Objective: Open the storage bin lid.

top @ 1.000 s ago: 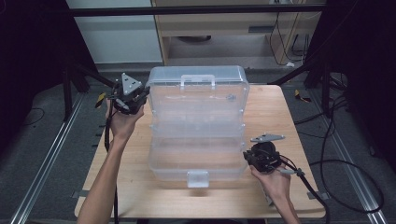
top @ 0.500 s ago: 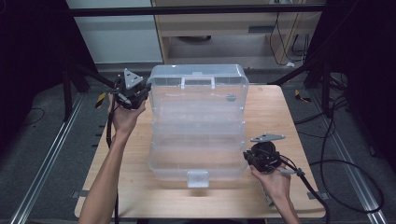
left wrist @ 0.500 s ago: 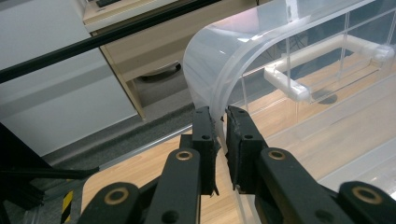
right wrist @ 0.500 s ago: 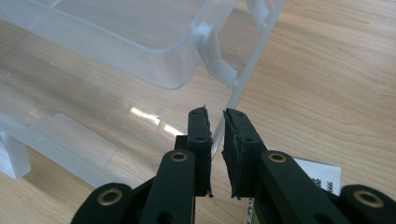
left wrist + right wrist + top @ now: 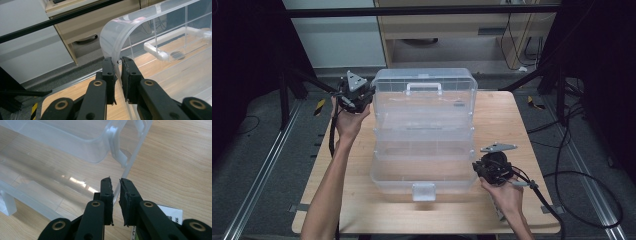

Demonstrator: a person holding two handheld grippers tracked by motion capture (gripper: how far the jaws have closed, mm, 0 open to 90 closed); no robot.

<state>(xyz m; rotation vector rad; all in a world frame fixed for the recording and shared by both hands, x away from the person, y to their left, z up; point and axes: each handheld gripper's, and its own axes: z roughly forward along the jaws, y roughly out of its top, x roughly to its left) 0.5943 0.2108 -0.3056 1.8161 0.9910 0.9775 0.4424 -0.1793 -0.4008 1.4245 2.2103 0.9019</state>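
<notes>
With the clear plastic box [image 5: 423,132] in the middle of the counter [image 5: 522,120], the left claw [image 5: 117,65] should keep pinching the lid's edge [image 5: 113,42] and swing slowly, while the right claw [image 5: 115,185], clamped on the base wall, steadies it.

The left gripper [image 5: 364,95] has moved with the lid [image 5: 422,90] toward the far edge of the table. The lid now stands more upright on the box [image 5: 422,165].
</notes>
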